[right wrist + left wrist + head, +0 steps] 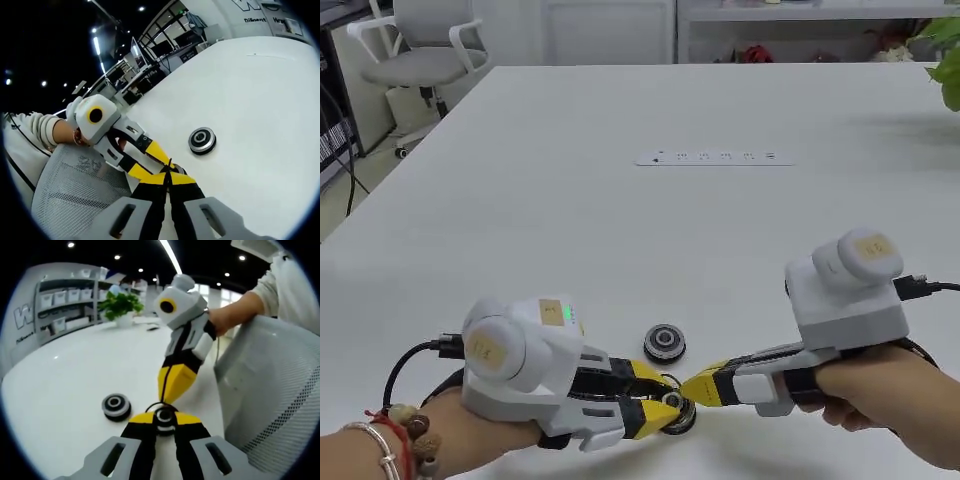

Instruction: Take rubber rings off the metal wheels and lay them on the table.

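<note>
A broad white tabletop (620, 230) is seen stretching away in the head view. A grey office chair (420, 45) is parked beyond its far left corner, and a green plant (948, 60) is visible at the far right edge. A flat white power strip (713, 157) is laid on the middle of the surface, well apart from the work.

At the near edge, the left gripper (665, 402) is held in a hand with bead bracelets at the wrist, and the right gripper (696, 388) is brought in from the opposite side, so that the yellow tips of both nearly meet. In the left gripper view a white mesh chair back (270, 395) is seen close by at the right.

One metal wheel (164, 416) is clamped between the fingers (190, 418) of the left gripper and is kept just above the tabletop. The fingers of the right gripper are pressed together, and a thin black rubber ring (156, 404) appears to be pinched at their tips, arching off the top of the clamped wheel. Whether the ring is fully clear of the wheel cannot be told.

A second metal wheel (664, 341), with its dark rim in place, is lying flat on the tabletop just beyond the two grippers, untouched by either.
</note>
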Tool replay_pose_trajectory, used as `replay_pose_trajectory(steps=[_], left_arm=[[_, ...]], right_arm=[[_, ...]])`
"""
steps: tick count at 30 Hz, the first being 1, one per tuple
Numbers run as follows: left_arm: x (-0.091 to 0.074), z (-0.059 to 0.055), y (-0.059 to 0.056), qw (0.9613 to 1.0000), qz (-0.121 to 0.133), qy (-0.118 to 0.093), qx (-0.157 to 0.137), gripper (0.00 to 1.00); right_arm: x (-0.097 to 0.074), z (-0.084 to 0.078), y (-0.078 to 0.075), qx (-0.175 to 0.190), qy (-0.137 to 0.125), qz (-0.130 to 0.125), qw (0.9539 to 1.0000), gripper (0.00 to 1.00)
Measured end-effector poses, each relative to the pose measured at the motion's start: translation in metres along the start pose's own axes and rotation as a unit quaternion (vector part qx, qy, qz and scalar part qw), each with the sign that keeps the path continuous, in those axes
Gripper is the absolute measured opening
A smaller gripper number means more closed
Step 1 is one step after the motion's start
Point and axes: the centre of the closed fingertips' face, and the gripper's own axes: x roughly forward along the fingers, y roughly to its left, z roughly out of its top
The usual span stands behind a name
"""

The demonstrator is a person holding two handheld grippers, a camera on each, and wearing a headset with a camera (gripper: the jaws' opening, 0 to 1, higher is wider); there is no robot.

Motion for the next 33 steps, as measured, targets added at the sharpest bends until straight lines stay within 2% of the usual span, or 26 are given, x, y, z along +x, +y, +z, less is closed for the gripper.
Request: replay_pose_trajectory(steps=[13, 24, 30, 33], left_arm=[[-0.001, 0.000, -0.003, 0.9999, -0.009, 0.013, -0.005, 0.16], [-0.003, 0.000, -0.003, 0.9991, -0.010, 0.035, 0.020, 0.16], [-0.010, 0.013, 0.002, 0.9996, -0.002, 0.023, 0.018, 0.16], [-0.015, 0.021, 0.006, 0.9995, 0.007, 0.015, 0.025, 0.20]], right_arm=[[0.000, 0.000, -0.001, -0.003, 0.003, 0.000, 1.0000, 0.00], [-0.003, 0.001, -0.002, -0.009, 0.003, -0.007, 0.9999, 0.00], [-0.004, 0.001, -0.003, -0.008, 0.003, -0.009, 0.9999, 0.00], [-0.008, 0.005, -0.005, -0.008, -0.004, -0.012, 0.9999, 0.00]])
